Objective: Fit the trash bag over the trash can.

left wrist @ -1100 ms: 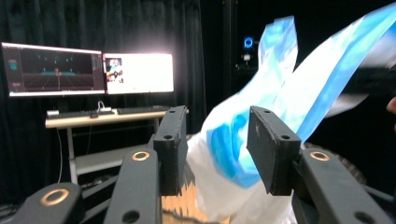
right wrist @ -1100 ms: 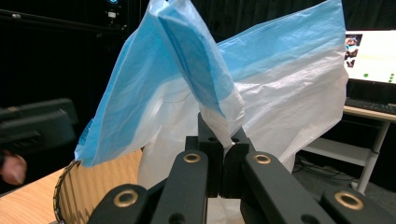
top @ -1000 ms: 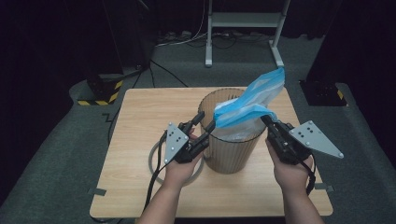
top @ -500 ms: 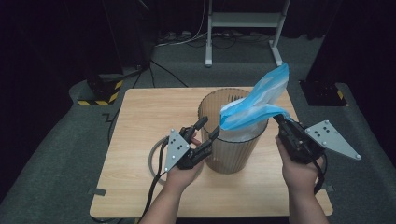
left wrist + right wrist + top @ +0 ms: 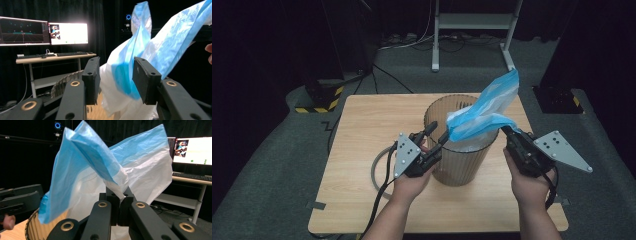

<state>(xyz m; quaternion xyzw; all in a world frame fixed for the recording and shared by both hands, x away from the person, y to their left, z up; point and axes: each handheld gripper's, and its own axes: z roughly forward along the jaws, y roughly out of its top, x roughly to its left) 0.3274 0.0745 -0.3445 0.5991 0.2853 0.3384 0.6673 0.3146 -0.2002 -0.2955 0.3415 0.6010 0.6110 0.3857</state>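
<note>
- Bag [image 5: 484,112]: blue-white, draped over bin [image 5: 462,155] rim, on desk [image 5: 367,135].
- Right gripper [image 5: 117,202]: clenched on bag edge.
- Left gripper [image 5: 116,80]: released, jaws either side of bag.

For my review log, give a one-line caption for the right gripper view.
Right gripper shut on the blue-and-white plastic bag, holding it above the ribbed bin.

The table [image 5: 362,150] is lit evenly from above; surroundings are left dark. Glare is produced by the monitors [image 5: 67,33]. Near jaws are rendered soft.
</note>
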